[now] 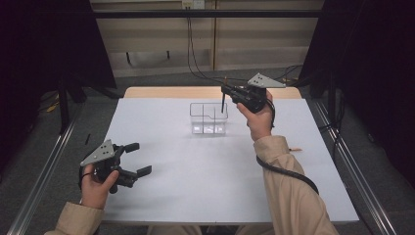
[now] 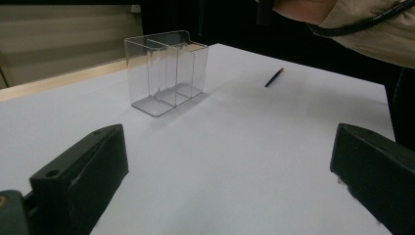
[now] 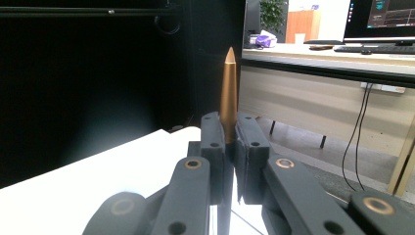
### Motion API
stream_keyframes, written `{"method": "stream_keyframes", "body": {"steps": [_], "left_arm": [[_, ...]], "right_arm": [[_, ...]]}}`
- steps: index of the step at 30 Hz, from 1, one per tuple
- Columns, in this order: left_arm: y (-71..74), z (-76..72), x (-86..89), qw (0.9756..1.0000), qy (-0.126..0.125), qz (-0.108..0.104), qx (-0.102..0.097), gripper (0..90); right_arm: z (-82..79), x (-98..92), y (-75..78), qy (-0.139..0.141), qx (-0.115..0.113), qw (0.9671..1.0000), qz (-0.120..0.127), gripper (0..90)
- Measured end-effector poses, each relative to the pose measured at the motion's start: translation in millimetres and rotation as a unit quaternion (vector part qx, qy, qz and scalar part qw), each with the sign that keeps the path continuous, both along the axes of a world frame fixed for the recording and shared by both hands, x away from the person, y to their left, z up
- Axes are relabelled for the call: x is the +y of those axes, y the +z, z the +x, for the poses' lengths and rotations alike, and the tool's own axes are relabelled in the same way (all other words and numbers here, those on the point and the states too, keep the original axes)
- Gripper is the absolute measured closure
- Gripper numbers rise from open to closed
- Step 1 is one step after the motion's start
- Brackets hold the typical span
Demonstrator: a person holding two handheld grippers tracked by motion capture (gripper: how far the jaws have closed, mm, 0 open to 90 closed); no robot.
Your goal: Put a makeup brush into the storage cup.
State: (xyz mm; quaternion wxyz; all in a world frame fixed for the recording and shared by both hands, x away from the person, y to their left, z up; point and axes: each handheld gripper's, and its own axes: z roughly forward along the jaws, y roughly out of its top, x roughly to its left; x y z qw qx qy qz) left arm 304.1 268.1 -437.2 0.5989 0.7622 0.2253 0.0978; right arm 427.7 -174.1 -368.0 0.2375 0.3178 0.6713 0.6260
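Pen (image 1: 223,100) clamped upright in right gripper (image 1: 225,90), upper centre of the high view, its lower end over the clear box (image 1: 208,119). Insertion step, judged; next, lower straight into a compartment, then release. Left gripper (image 1: 138,159) spread, idle, lower left.

The right tongs (image 3: 229,147) are clamped on a slim brown pen (image 3: 228,93), which stands upright between the two black jaws with its pointed tip toward twelve o'clock. The white counter (image 3: 98,166) spreads at eight o'clock. At two o'clock a desk (image 3: 333,58) carries a monitor (image 3: 381,19) and a keyboard (image 3: 377,49); cables (image 3: 359,127) hang at three o'clock.
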Motion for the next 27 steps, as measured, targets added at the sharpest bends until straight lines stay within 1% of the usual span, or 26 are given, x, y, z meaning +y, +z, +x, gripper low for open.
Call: {"method": "stream_keyframes", "body": {"steps": [10,12,21,27], "left_arm": [[-0.1,-0.1,-0.9,1.0000,0.000,0.000,0.001,0.7],[-0.2,0.1,-1.1,1.0000,-0.001,-0.001,0.001,0.7],[-0.4,0.2,-0.6,1.0000,-0.002,-0.002,0.002,0.8],[-0.1,0.0,-0.3,1.0000,0.000,-0.002,0.002,0.8]], "right_arm": [[0.7,-4.6,-9.0,-0.006,0.008,0.9999,-0.003,84.0],[1.0,-4.3,-10.3,-0.006,0.007,0.9999,-0.007,84.0],[3.0,-0.8,-13.6,-0.004,0.010,0.9999,-0.011,84.0],[4.0,-1.0,-15.8,-0.007,0.014,0.9998,-0.010,84.0]]}}
